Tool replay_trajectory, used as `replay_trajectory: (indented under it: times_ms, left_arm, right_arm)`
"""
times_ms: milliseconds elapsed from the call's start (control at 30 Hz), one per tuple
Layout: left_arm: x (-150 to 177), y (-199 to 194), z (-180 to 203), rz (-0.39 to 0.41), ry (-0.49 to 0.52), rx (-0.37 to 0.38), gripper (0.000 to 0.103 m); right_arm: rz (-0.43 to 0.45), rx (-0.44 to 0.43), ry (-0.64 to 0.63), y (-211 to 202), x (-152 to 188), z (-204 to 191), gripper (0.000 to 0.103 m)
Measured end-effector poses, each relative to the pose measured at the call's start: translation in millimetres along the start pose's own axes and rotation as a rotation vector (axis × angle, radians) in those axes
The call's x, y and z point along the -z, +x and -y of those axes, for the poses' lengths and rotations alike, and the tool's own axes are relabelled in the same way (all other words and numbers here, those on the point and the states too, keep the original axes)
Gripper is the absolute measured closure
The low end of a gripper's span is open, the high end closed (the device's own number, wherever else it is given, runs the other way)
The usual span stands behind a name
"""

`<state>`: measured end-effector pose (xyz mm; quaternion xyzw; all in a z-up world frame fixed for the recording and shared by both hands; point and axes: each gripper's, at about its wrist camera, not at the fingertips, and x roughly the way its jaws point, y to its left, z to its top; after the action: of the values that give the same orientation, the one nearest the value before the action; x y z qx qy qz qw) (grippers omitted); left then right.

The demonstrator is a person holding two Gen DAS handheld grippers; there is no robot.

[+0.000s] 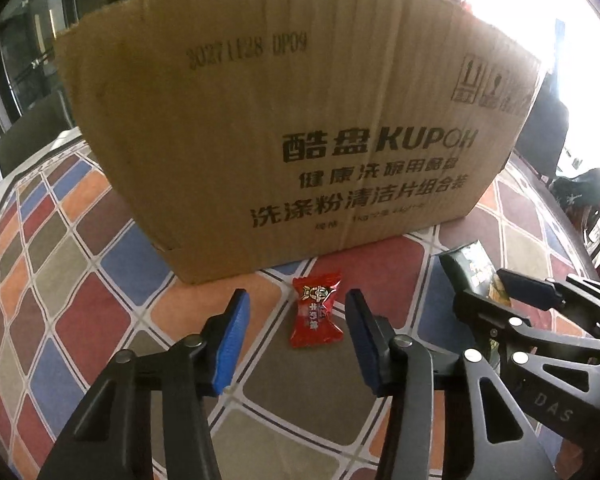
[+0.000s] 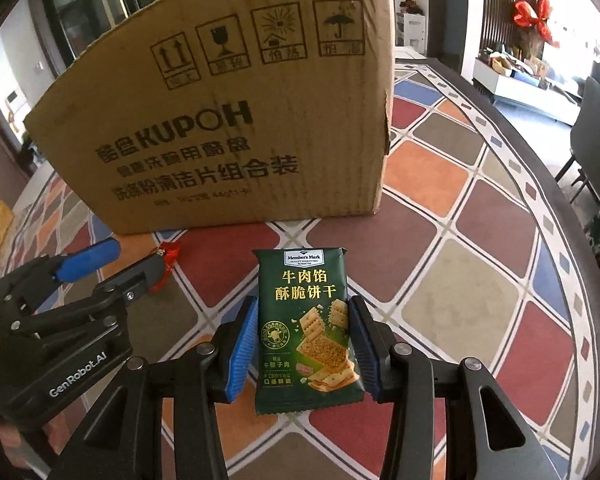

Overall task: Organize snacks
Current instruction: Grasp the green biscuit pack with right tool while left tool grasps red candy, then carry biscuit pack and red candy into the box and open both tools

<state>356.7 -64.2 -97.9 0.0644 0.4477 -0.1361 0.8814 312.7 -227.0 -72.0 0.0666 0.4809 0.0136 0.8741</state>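
While the right gripper [image 2: 303, 344] has its blue fingers [image 2: 242, 350] pressed against both long edges of the green cracker packet [image 2: 306, 332], pinching it flat and face-up, the left gripper [image 1: 296, 336] is spread wide with the red candy [image 1: 315, 312] lying between its pads on the table [image 2: 480, 248], not yet touched. For the left side, the sensible move is probably to settle the fingers low so they meet the fat middle of the candy and not its twisted ends, which would likely slip or crumple. Because the wrapper looks slick, a slow squeeze should hold better than a quick snap. The cracker packet is held near its lower half, so its top may droop when lifted; keeping it level would help. Just beyond both snacks stands the large cardboard box [image 1: 284, 128], whose near wall rises well above them, and its inside cannot be seen from here. If the box is where the snacks go, each gripper will need a clear rise over that wall, and with the two grippers close together, moving one at a time seems safer.
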Motion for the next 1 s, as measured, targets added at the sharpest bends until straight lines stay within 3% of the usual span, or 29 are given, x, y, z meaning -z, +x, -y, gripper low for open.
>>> replay_trajectory:
  times_ms: [167,367,1000]
  left_arm:
    - [0,6,-2,-0.011,-0.014,0.011,0.061]
    - [-1,14,-5,-0.041,-0.035,0.057,0.08]
    - [17,-28,12,0.005,-0.064,0.064,0.082]
  right_arm:
    - [0.001,0.0,-0.001,2,-3,2,0.057]
    - [-0.001,-0.003,-0.002,4,-6,-4,0.057]
    - [0.038,-0.009,-0.016,-21,-3,-11,0.057]
